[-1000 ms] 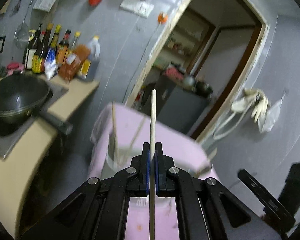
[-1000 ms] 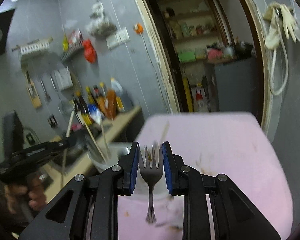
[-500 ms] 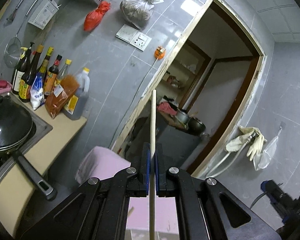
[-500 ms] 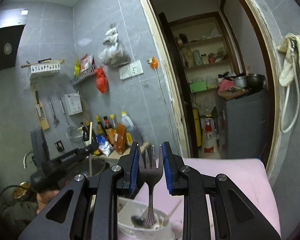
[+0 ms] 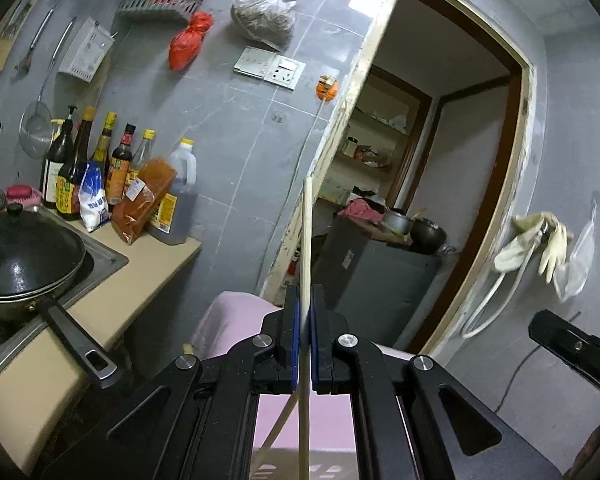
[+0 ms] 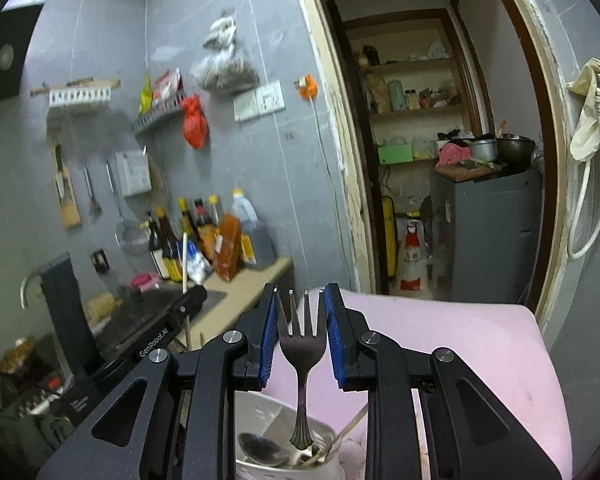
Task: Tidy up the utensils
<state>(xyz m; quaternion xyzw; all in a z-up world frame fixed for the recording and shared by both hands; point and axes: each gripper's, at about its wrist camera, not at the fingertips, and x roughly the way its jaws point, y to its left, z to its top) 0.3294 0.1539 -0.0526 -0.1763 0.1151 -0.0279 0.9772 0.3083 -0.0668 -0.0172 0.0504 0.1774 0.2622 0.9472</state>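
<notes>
The left tool (image 5: pixel 305 344), low in the frame's centre, pinches shut on a light, stiff, slippery pale wooden chopstick (image 5: pixel 306 248) mid-shaft, while the right tool (image 6: pixel 302 336), part open, clamps a rigid dark metal fork (image 6: pixel 302 350) by its head above the white tub (image 6: pixel 260 468), which looks a sound hold.

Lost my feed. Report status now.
Left hand-held gripper shut on chopstick. Right hand-held gripper shut on fork, above utensil cup. Nothing blocking.

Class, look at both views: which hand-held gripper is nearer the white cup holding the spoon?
Right. The right hand-held gripper holds a fork just above the white cup; the left hand-held gripper, clamping a chopstick, sits off to its side.
</notes>
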